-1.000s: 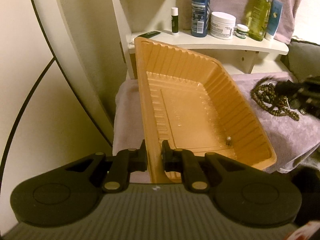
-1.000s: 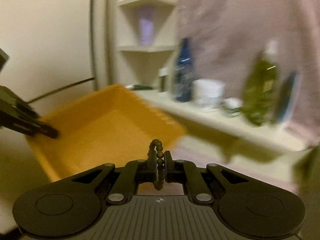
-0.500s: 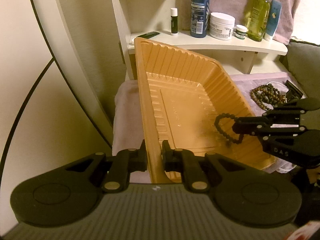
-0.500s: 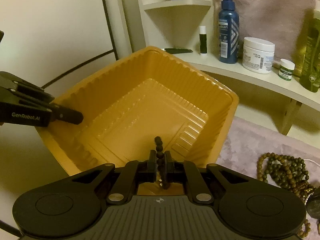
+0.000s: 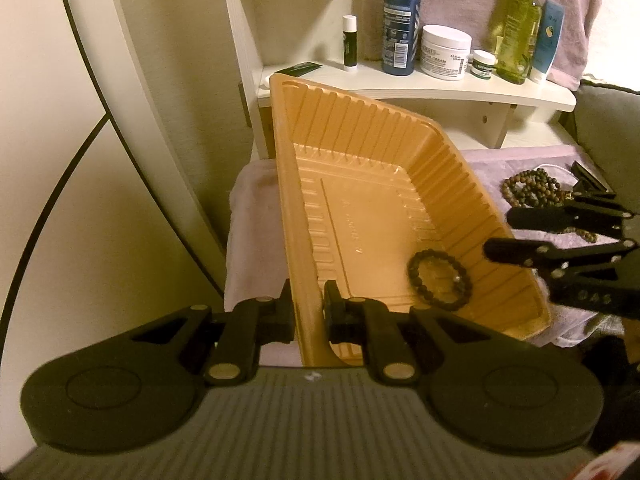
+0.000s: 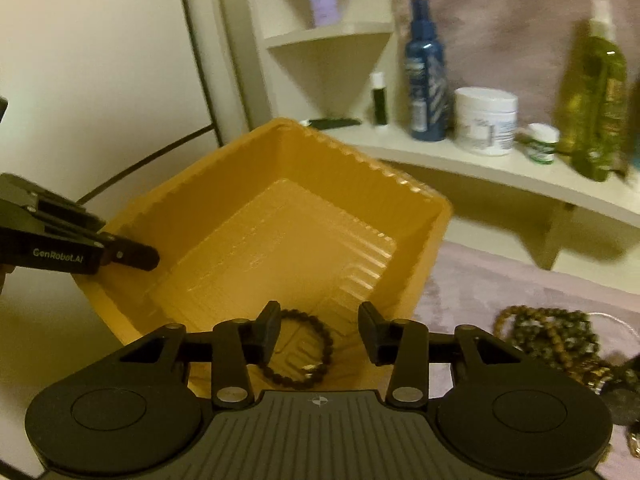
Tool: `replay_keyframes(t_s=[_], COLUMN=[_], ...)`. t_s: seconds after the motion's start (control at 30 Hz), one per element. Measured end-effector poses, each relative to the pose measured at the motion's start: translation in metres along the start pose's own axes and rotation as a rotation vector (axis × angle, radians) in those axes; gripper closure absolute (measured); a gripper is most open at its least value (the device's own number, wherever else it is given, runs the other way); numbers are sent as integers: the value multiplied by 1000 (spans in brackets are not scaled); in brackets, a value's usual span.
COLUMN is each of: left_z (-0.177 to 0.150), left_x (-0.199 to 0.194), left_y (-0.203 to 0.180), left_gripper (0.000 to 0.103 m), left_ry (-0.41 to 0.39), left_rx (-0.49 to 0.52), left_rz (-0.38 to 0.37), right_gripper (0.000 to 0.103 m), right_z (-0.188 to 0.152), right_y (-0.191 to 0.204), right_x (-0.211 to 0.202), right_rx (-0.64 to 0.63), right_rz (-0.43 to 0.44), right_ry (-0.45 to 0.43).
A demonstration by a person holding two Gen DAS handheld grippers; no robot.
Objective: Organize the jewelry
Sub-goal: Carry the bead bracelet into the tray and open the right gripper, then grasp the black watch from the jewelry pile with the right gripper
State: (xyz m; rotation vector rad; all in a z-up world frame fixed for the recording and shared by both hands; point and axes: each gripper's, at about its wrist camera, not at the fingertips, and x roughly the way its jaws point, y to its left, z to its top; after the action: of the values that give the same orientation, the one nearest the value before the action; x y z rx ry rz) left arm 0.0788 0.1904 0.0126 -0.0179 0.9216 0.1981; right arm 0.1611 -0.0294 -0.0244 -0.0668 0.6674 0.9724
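Observation:
My left gripper (image 5: 306, 300) is shut on the near rim of an orange ribbed plastic tray (image 5: 360, 120) and holds it tilted over a lilac cloth. A dark beaded bracelet (image 5: 413, 276) lies flat on the tray floor near the front corner. My right gripper (image 5: 500, 231) hovers at the tray's right wall. Its jaws are opening and the pads touch nothing. In the right wrist view the bracelet (image 6: 327, 338) lies loose below the spread fingers of the right gripper (image 6: 320, 314). There the left gripper (image 6: 132, 254) clamps the tray (image 6: 224, 184) at its left edge.
A pile of brown beaded necklaces (image 5: 532, 192) (image 6: 552, 332) lies on the lilac cloth (image 5: 500, 164) right of the tray. Behind stands a white shelf (image 5: 440, 88) with a blue bottle (image 5: 400, 20), a white jar (image 5: 444, 56) and a green bottle (image 5: 518, 36). A pale wall fills the left.
My right gripper carried the bracelet over the tray, then spread its fingers. The bracelet dropped onto the tray floor. The left gripper and the tray kept still.

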Motion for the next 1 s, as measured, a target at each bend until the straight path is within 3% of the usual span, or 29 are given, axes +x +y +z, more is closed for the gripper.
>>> replay_keyframes(t_s=[0.2,0.6,0.77,1.0], left_z=[0,1,1,2], left_x=[0,-2,-1,0], left_y=[0,-1,-1,-3], left_gripper=[91,91,91,91], left_ry=[-1,0,4,8], left_rx=[6,7,6,6], left_rz=[1,3,6,13], right_gripper=[60,59,60,60], right_z=[-14,-51,-55,-57], right_y=[-21,-102,-125,-142], right_x=[-29,-66,-68,-55], right_rx=[33,45,-43,-170], right_rz=[-146,-427,-439,-390], right_ry=[-48,-5,46,147])
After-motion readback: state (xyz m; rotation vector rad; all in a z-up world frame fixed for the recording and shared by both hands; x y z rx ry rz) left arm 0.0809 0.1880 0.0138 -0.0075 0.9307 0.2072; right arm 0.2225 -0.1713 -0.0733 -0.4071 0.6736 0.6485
